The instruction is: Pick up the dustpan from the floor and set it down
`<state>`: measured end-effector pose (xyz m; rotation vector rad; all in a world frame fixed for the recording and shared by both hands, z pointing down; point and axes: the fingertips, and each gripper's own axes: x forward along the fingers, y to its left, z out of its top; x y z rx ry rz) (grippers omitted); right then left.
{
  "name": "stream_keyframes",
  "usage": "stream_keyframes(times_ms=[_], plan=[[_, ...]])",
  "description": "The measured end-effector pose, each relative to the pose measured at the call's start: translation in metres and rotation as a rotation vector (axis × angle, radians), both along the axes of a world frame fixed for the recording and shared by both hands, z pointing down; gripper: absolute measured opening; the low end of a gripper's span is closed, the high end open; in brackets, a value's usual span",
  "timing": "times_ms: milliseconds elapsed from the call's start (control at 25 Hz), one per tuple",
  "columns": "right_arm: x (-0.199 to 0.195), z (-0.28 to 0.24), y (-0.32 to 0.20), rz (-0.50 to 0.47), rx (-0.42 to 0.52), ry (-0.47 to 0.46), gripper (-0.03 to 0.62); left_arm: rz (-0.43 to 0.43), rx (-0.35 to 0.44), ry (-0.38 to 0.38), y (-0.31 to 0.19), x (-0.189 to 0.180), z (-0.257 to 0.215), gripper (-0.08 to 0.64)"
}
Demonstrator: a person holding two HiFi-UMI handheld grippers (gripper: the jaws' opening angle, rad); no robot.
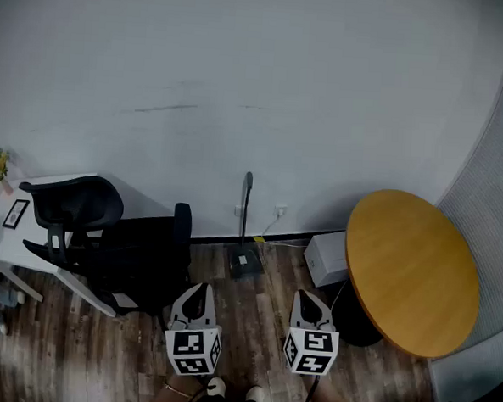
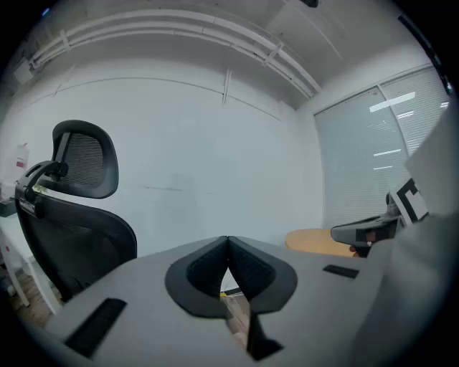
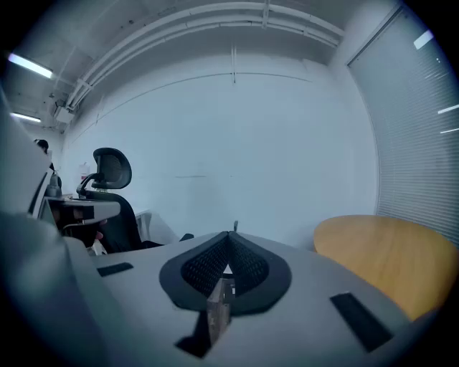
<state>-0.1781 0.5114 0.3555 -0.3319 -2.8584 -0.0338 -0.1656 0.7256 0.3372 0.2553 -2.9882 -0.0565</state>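
Observation:
The dustpan [image 1: 244, 259] is dark grey and stands on the wood floor against the white wall, with its long handle [image 1: 247, 196] pointing up. My left gripper [image 1: 197, 289] and right gripper [image 1: 311, 296] hover side by side near my feet, short of the dustpan, one on each side of its line. Both are shut with nothing between the pads. In the left gripper view the jaws of the left gripper [image 2: 228, 242] meet at the tips. In the right gripper view the right gripper [image 3: 230, 238] is also shut, and the dustpan handle tip [image 3: 235, 226] shows just above it.
A black office chair [image 1: 105, 238] stands left of the dustpan beside a white desk [image 1: 29, 225]. A round wooden table [image 1: 409, 269] fills the right side, with a white box [image 1: 324, 257] on the floor next to it. Wall sockets [image 1: 278, 212] sit behind the dustpan.

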Motion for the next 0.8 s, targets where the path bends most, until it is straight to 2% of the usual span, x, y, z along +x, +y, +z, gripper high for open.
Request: stream_keyframes(times_ms=[240,520,800], plan=[[-0.002,0.005,0.003,-0.004,-0.076,0.030,0.032,0.005,-0.003,0.002,0.000,0.000,0.000,0.017],[-0.005,0.010,0.009,0.016,-0.052,0.038,0.032,0.011,0.003,0.012,0.010,-0.008,0.006,0.017],[-0.011,0.010,0.024,0.060,-0.054,0.043,0.032,0.059,-0.002,0.028,0.024,-0.020,0.012,0.017]])
